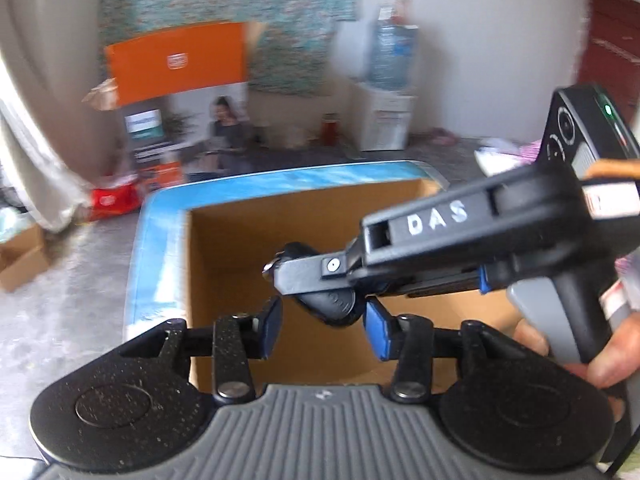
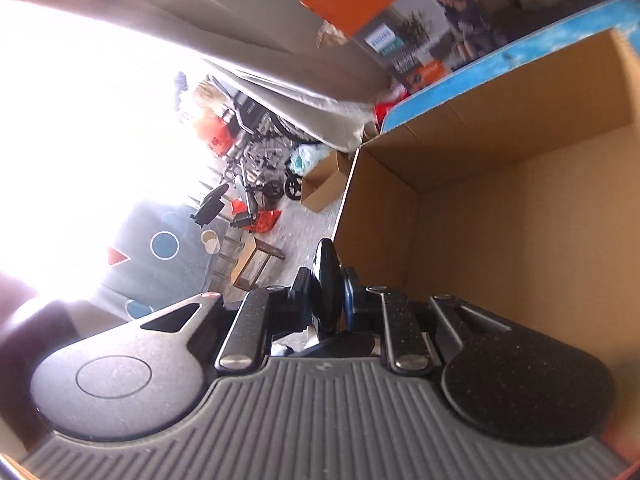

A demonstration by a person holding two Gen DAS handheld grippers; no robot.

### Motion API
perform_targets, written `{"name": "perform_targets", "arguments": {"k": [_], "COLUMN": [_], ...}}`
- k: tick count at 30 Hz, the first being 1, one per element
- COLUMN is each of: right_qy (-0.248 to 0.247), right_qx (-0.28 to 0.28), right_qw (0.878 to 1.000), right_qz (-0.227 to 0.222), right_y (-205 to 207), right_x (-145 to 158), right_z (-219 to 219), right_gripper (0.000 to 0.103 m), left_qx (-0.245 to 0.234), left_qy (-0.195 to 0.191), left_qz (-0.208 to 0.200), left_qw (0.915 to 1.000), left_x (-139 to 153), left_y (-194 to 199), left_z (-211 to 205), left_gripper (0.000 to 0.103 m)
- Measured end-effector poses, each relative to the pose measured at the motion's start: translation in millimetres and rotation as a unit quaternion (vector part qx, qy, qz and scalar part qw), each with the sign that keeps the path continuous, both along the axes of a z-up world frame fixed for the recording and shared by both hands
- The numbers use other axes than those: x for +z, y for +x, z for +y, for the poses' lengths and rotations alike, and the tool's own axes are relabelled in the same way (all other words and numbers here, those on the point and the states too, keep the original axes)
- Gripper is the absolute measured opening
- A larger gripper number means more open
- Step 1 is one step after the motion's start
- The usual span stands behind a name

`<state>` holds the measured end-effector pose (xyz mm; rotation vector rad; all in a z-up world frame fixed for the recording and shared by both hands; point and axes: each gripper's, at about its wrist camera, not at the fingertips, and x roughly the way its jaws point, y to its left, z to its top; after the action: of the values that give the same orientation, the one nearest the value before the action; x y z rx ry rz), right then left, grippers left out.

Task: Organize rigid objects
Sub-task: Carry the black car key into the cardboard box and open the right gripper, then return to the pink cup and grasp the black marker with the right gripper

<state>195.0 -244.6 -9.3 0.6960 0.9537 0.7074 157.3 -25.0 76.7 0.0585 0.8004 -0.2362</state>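
Black object (image 2: 326,292) clamped in right tool (image 2: 327,296), over box (image 2: 520,220).

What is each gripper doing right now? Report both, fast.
Left gripper: open, holding nothing, just below the small flat black plastic object.
Right gripper: shut on that black object, above the open brown cardboard box.

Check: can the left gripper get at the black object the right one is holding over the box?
Probably yes. The left gripper is open right under the black object, fingers either side. Only the right gripper, shut on it, crowds the top above the cardboard box.
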Motion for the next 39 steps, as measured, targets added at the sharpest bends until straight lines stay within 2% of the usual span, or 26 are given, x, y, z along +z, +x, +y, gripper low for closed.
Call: {"name": "perform_targets", "arguments": {"k": [3,6,10,11,13,14,16,23,27,30,34,39], "right_qy": [-0.019,-0.031,-0.042,-0.043,-0.044,-0.042,-0.046,-0.001,0.024,0.024,-0.007,-0.027], "right_qx": [-0.017,-0.034,-0.051,-0.052,-0.050,-0.052,-0.052,-0.045,-0.038,-0.037,-0.053,-0.069], "right_qw": [0.999,0.995,0.991,0.990,0.988,0.988,0.988,0.996,0.999,0.999,0.996,0.996], "right_qz": [0.044,0.090,0.116,0.122,0.137,0.141,0.137,0.082,0.020,-0.030,-0.067,-0.054], "right_y": [49,87,121,125,129,129,123,69,3,-54,-120,-169], "right_x": [-20,-53,-83,-89,-98,-100,-98,-43,-9,5,-5,-49], "right_z": [17,30,47,50,56,57,56,20,-19,-50,-88,-106], "right_gripper": [0.015,0.015,0.018,0.022,0.038,0.050,0.053,0.053,0.053,0.053,0.053,0.053], "left_qx": [0.038,0.060,0.082,0.086,0.092,0.094,0.093,0.073,0.038,0.002,-0.056,-0.095], "left_qy": [-0.002,-0.034,-0.057,-0.062,-0.067,-0.068,-0.074,-0.088,-0.093,-0.098,-0.095,-0.058], "left_qz": [0.007,0.010,0.004,0.000,-0.007,-0.012,-0.019,-0.061,-0.073,-0.070,-0.039,0.007], "left_qw": [0.9993,0.9976,0.9950,0.9944,0.9935,0.9932,0.9927,0.9916,0.9923,0.9928,0.9932,0.9937], "left_x": [-7,-10,-10,-10,-9,-8,-5,12,19,14,-9,-54], "left_y": [17,20,19,17,14,8,-1,-43,-67,-87,-107,-113], "left_z": [19,37,59,64,71,73,76,79,72,61,37,-4], "left_gripper": [0.050,0.054,0.058,0.060,0.061,0.061,0.061,0.066,0.070,0.071,0.071,0.066]}}
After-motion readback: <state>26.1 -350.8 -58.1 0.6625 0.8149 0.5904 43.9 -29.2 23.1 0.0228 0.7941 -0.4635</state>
